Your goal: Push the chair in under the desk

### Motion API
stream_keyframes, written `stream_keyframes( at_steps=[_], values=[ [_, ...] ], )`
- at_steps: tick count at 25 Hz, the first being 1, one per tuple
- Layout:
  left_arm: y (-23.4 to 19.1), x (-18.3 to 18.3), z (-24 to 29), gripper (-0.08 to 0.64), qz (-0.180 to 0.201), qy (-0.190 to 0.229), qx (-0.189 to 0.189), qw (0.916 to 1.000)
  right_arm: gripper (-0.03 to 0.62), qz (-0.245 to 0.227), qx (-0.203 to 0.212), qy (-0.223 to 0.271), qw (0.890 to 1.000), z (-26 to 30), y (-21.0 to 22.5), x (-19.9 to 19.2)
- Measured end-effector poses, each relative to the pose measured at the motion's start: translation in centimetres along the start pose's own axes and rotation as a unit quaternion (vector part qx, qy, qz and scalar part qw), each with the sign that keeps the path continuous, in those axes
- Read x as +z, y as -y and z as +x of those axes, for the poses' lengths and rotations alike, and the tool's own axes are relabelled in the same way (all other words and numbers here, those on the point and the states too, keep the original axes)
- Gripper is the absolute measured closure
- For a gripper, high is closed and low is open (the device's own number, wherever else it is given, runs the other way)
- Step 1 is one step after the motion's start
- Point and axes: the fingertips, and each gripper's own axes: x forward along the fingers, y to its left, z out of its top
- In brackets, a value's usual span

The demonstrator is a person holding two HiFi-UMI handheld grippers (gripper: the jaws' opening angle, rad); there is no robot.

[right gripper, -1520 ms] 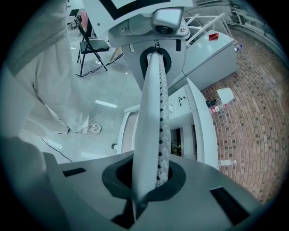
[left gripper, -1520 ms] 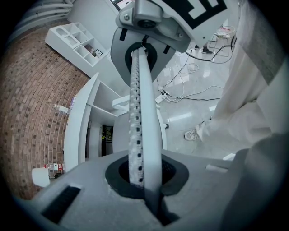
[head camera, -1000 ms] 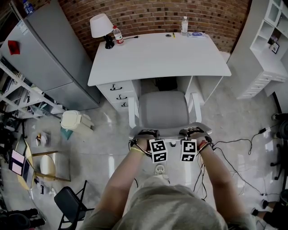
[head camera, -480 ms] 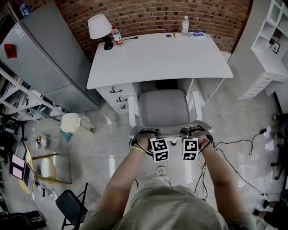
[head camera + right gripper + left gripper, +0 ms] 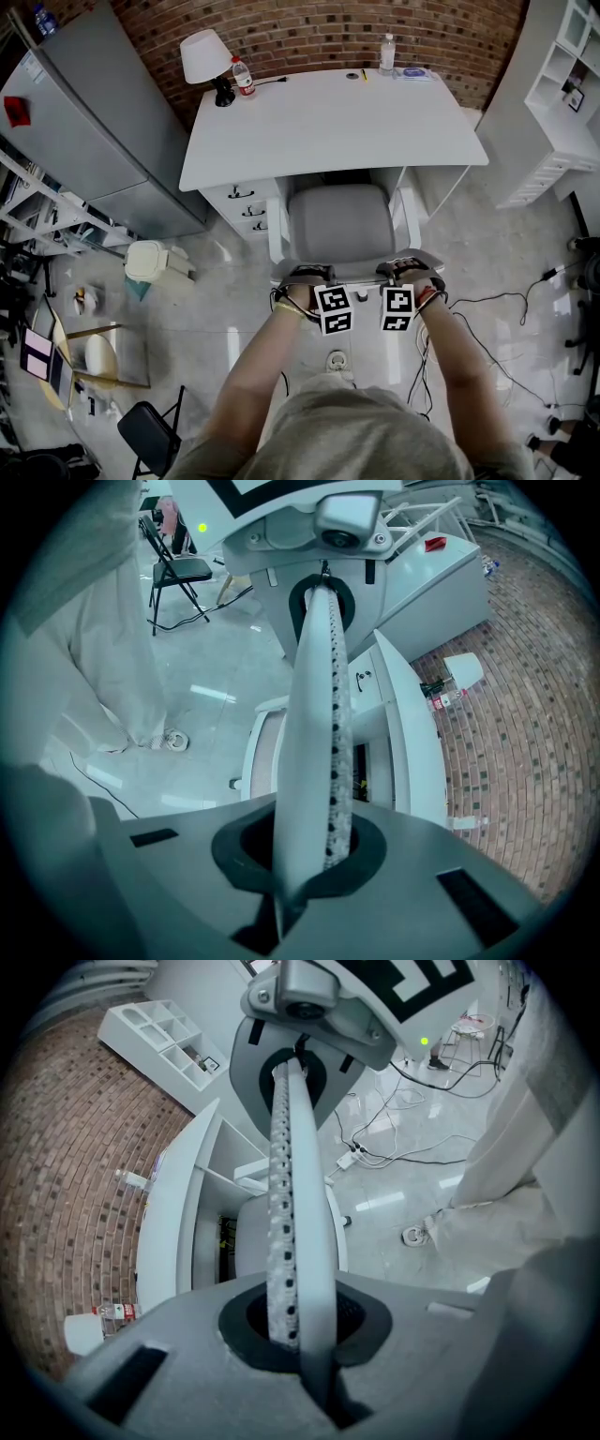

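**Both tongs closed on the backrest, chair part-way under the counter**

A person stands behind the grey chair (image 5: 339,225), arms stretched forward, with a pair of tongs in each hand. The left tongs (image 5: 307,275) and the right tongs (image 5: 402,268) meet the top of the backrest (image 5: 356,274) side by side, left towards one end, right towards the other. Both are angled steeply down.

In the left gripper view the two jaws lie flat together with nothing between them. Their tips sit in a dark oval recess (image 5: 361,1316) in the grey backrest. The right gripper view shows the same: jaws pressed shut, empty, tips in a matching dark hollow (image 5: 239,850).

The chair faces the white counter (image 5: 328,122). It is lined up with the knee space between the drawers (image 5: 242,202) on the left and the counter's right side panel. The front of its seat lies at the counter's near edge, while the rest of the seat, the white armrests and the backrest stand out on the person's side.

On the counter's far edge, by the brick wall (image 5: 309,33), stand a lamp (image 5: 206,56), a bottle (image 5: 244,75) just beside it and a clear bottle (image 5: 385,52) well apart. A pale bin (image 5: 150,260) sits on the floor to the left of the drawers.
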Motion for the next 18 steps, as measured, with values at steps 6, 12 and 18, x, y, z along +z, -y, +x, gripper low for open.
stream_keyframes(
  at_steps=[6, 12, 18],
  values=[
    [-0.7, -0.1, 0.2, 0.548, 0.000, 0.000, -0.003, 1.0000, 0.581, 0.000, 0.002, 0.002, 1.000, 0.3, 0.7, -0.1],
    [-1.2, -0.2, 0.5, 0.548, 0.003, 0.002, -0.001, 1.0000, 0.581, 0.001, -0.002, 0.002, 1.000, 0.6, 1.1, -0.1],
    [-1.7, -0.1, 0.6, 0.548, 0.002, 0.001, -0.005, 1.0000, 0.581, 0.000, 0.000, 0.001, 1.000, 0.8, 1.7, -0.4]
  ],
)
